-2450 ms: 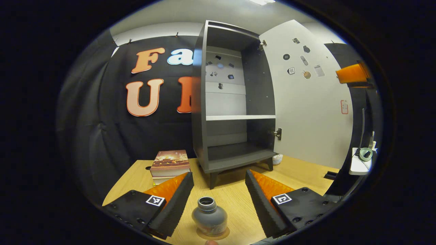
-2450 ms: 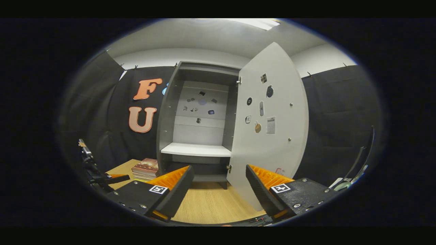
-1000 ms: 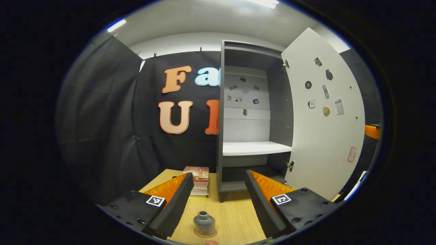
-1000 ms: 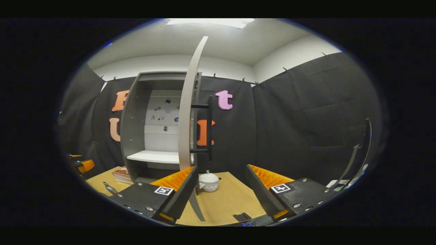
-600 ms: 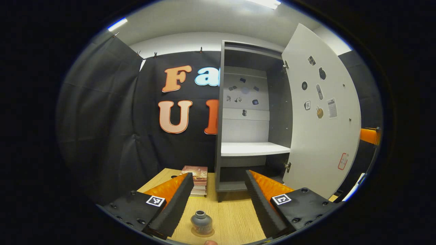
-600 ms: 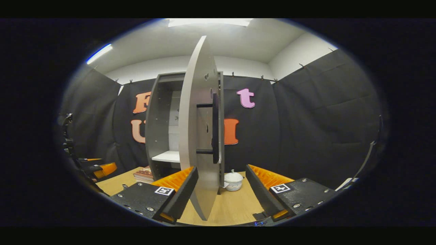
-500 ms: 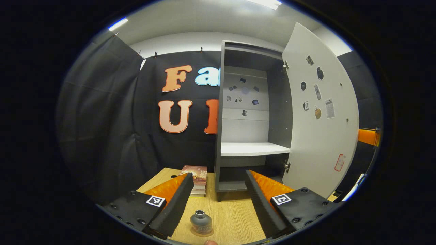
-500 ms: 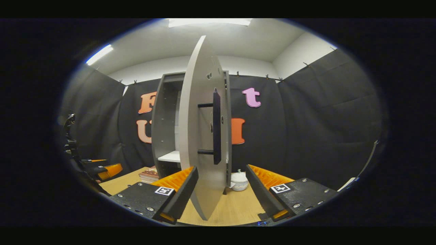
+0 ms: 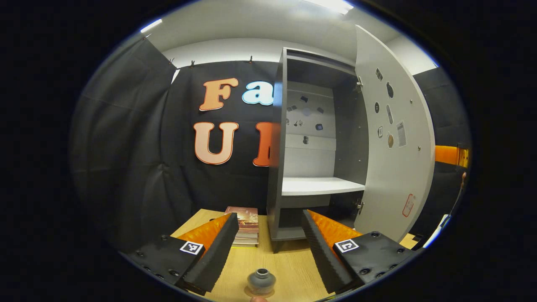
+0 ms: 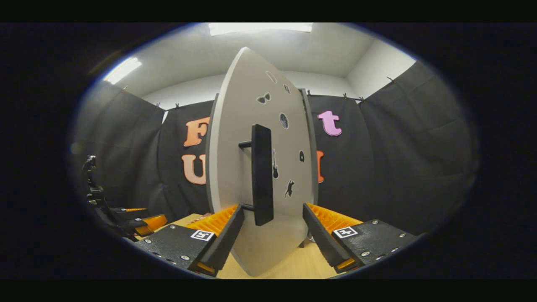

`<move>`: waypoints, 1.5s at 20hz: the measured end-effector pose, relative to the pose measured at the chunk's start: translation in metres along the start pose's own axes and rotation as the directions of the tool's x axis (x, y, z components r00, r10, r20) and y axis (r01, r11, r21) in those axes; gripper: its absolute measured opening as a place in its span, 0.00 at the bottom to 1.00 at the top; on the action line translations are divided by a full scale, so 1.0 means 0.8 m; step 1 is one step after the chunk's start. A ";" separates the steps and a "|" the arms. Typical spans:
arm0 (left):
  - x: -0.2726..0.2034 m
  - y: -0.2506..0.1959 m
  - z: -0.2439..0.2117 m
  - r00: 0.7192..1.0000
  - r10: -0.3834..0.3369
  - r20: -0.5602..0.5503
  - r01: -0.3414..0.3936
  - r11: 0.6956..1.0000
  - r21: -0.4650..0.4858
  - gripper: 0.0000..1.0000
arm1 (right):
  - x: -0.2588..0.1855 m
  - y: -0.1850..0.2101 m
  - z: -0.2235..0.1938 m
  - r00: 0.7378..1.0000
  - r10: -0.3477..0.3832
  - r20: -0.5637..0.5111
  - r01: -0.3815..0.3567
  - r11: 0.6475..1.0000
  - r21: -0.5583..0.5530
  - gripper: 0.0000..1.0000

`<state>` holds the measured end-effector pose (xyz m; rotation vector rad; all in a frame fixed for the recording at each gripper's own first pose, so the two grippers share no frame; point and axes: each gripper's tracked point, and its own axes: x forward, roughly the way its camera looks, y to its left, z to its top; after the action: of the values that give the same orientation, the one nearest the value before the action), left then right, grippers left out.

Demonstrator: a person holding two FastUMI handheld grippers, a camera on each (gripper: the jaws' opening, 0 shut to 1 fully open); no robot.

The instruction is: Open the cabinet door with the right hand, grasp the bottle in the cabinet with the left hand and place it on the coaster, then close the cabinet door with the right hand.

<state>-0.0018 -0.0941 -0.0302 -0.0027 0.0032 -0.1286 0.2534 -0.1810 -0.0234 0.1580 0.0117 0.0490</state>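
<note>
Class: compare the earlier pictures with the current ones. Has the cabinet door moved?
Yes. In the left gripper view, the cabinet door has swung toward the cabinet, covering more of its opening, but remains ajar.

Lighting even, fairly bright, from ceiling lights (image 9: 331, 4) (image 10: 260, 27) up top in both views, w/ glare there. Heavy fisheye bend: cabinet door (image 9: 394, 142) (image 10: 260, 167) bows hard. Right gripper view softer, slightly blurred; left gripper view sharper. Dark cabinet (image 9: 312, 138) inside is dim, soft shadow on table (image 9: 289, 264) under it.
</note>
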 end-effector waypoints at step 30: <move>0.113 0.135 0.006 0.996 0.091 -0.004 -0.091 0.995 -0.050 0.98 | 0.221 0.153 -0.057 0.992 0.126 -0.031 -0.125 0.992 0.036 0.94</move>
<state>0.1016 0.0013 -0.0261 -0.0524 0.0086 -0.0374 0.4230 -0.0445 -0.0507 0.1922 0.0361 0.1770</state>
